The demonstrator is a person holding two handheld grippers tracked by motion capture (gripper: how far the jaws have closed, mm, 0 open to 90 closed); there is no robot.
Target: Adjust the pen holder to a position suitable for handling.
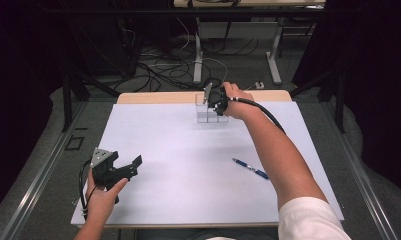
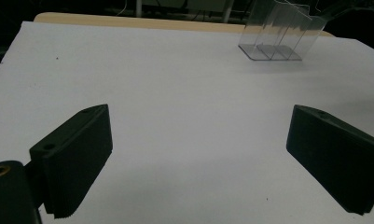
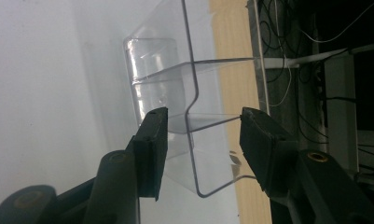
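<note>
The right hand-held gripper (image 3: 201, 135) straddles the clear plastic holder (image 3: 175, 107) at the bench's (image 1: 178, 165) far edge, jaws apart around it. The left hand-held gripper (image 1: 125, 167) hovers wide open. A blue pen (image 1: 250, 168) lies nearby.

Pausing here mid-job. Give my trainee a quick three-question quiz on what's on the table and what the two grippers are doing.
1. True or false: the left gripper is shut on the blue pen.
2. Multiple choice: the right gripper is at
A. the pen
B. the clear plastic organizer
C. the table's near edge
3. Short answer: on which side of the white table does the pen lie, the person's left or right?

Key:
1. False. Its jaws stand wide apart over bare table; the pen lies far from it.
2. B. Its open jaws stand on either side of the organizer's wall, not closed on it.
3. The right.
</note>
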